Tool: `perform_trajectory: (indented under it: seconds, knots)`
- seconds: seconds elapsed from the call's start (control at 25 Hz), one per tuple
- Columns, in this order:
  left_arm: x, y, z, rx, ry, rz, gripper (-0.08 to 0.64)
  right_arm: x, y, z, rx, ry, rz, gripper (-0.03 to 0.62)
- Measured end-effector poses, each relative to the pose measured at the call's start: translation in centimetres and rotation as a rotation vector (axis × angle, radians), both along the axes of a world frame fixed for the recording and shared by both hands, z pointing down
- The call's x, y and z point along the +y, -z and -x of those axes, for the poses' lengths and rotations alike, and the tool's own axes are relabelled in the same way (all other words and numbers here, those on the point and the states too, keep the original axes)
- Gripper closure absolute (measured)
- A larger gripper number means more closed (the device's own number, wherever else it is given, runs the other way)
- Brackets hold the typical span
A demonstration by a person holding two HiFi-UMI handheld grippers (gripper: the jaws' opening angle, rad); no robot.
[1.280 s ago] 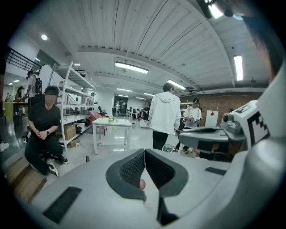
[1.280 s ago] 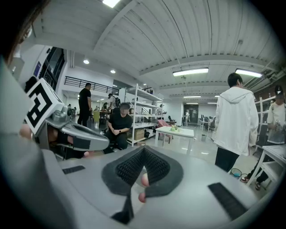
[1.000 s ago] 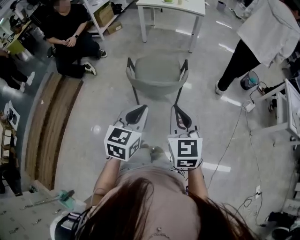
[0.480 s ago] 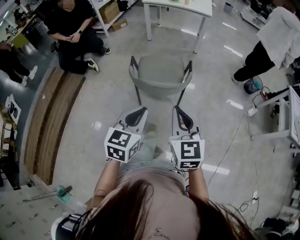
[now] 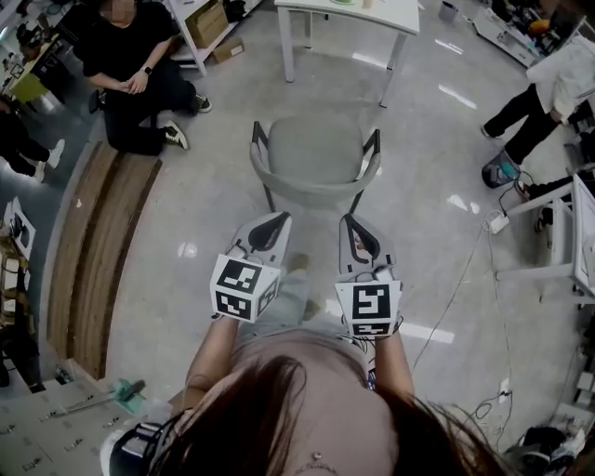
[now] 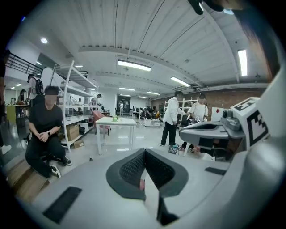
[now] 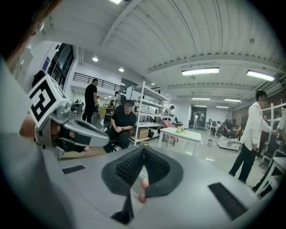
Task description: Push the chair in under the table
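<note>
Left claw (image 5: pixel 276 218) closed | right claw (image 5: pixel 350 221) closed | chair (image 5: pixel 314 149) just ahead of both

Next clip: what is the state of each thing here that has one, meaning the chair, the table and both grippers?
chair: upright on the floor, out in the open, not yet under the table.
table: standing beyond the chair, bare floor between them.
left gripper: jaws shut, nothing held, close behind the chair's back.
right gripper: jaws shut, nothing held, close behind the chair's back.
</note>
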State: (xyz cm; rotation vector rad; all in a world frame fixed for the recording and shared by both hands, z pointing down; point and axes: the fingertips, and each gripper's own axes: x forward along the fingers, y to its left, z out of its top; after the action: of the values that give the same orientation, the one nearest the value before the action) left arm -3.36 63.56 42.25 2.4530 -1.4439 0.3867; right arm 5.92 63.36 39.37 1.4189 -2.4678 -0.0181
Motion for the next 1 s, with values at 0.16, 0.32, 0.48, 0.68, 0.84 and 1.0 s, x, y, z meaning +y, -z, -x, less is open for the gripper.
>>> perform_trajectory:
  seconds: [0.16,0.32,0.48,0.68,0.84,1.0]
  knots:
    - [-2.7,-0.9,0.5,0.003,-0.02,0.025,0.551,-2.5,-1.0,0.8,0.048,0.014,0.001,0.571]
    - [-5.0,-1.9,0.4,-0.021,-0.042,0.039,0.549,-4.9,-2.3,1.1,0.085,0.027,0.014,0.569]
    - [-6.8,-3.4,0.2,-0.03,-0.064,0.063,0.549,-6.9,-4.1,1.4,0.118,0.04,0.043,0.568]
    - [-8.7,-5.1,0.8,-0.046,-0.079,0.096,0.548,-8.7,-6.0,2.1,0.171,0.056,0.082,0.566]
    - [-9.4,-6.7,0.9,-0.067,-0.101,0.134,0.505,-9.4,-7.6,2.5,0.201,0.078,0.125,0.52]
    - [-10.1,-8.4,0.7,-0.096,-0.12,0.168,0.485,-10.2,-9.3,2.6,0.239,0.1,0.159,0.494]
